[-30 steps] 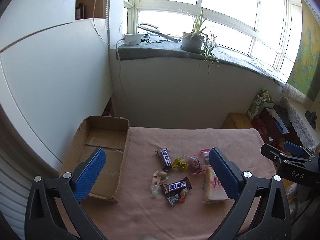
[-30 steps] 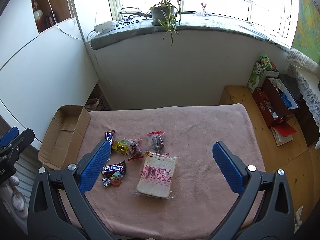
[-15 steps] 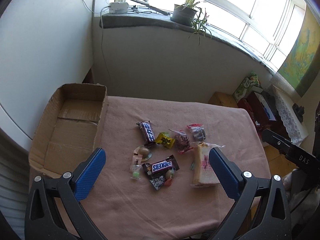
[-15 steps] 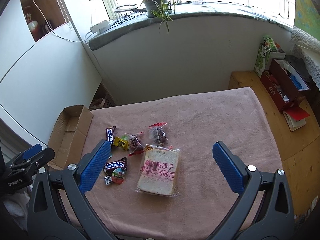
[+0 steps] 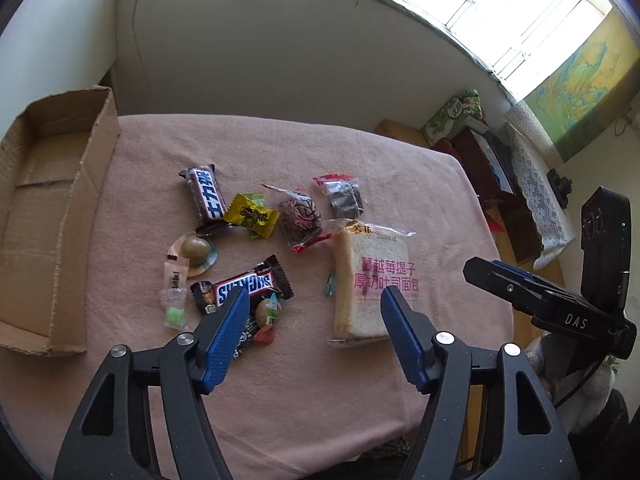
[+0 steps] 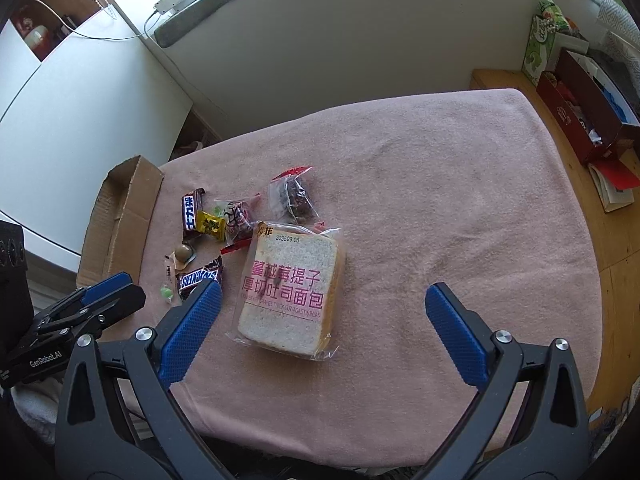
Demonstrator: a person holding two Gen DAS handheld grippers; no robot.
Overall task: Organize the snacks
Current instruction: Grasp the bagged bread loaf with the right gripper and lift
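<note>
Snacks (image 5: pixel 256 256) lie scattered mid-counter (image 6: pixel 440 200); the bagged toast slice (image 6: pixel 288 292) lies flat, long axis toward the far edge. Left gripper (image 5: pixel 312 332) and right gripper (image 6: pixel 320 328) hover with fingers spread, holding nothing.

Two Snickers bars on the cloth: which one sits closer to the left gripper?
The Snickers bar with English lettering, right at the left gripper fingertip. The bar with Chinese lettering lies farther back, beside the yellow candy.
</note>
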